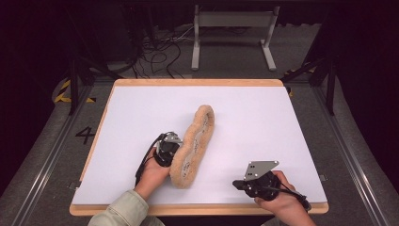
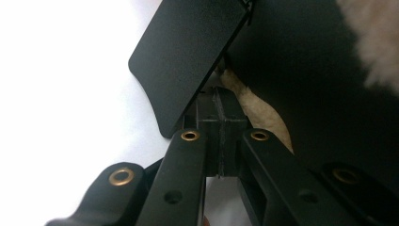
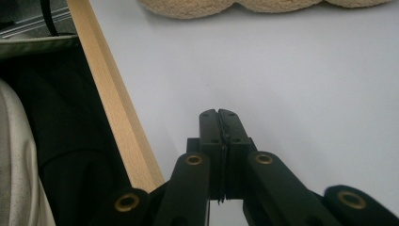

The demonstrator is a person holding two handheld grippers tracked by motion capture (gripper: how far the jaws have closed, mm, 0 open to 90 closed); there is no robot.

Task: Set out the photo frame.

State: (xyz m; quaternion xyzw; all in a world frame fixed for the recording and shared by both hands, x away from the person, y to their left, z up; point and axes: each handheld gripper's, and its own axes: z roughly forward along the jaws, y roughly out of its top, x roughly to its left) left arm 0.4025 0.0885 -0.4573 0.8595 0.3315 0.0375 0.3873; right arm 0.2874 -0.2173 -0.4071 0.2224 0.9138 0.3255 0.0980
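Observation:
A long tan fleece piece [image 1: 195, 141], shaped like a slipper lining, stands on its edge in the middle of the white table [image 1: 263, 117]. My left gripper [image 1: 173, 149] sits against its near left side. In the left gripper view that gripper [image 2: 221, 96] has its jaws pressed together, the tips tucked under a flat black flap [image 2: 188, 61] with tan fleece [image 2: 259, 110] just beyond them. I cannot tell whether anything is pinched. My right gripper [image 1: 236, 184] rests near the front edge, shut and empty [image 3: 219, 115], and the fleece piece [image 3: 188, 7] lies well ahead of it.
The table's wooden rim [image 3: 113, 108] runs close beside the right gripper, with a pale sleeve [image 3: 14, 165] below it. Behind the table stand a grey metal frame [image 1: 233, 21] and loose cables [image 1: 160, 52] on the floor.

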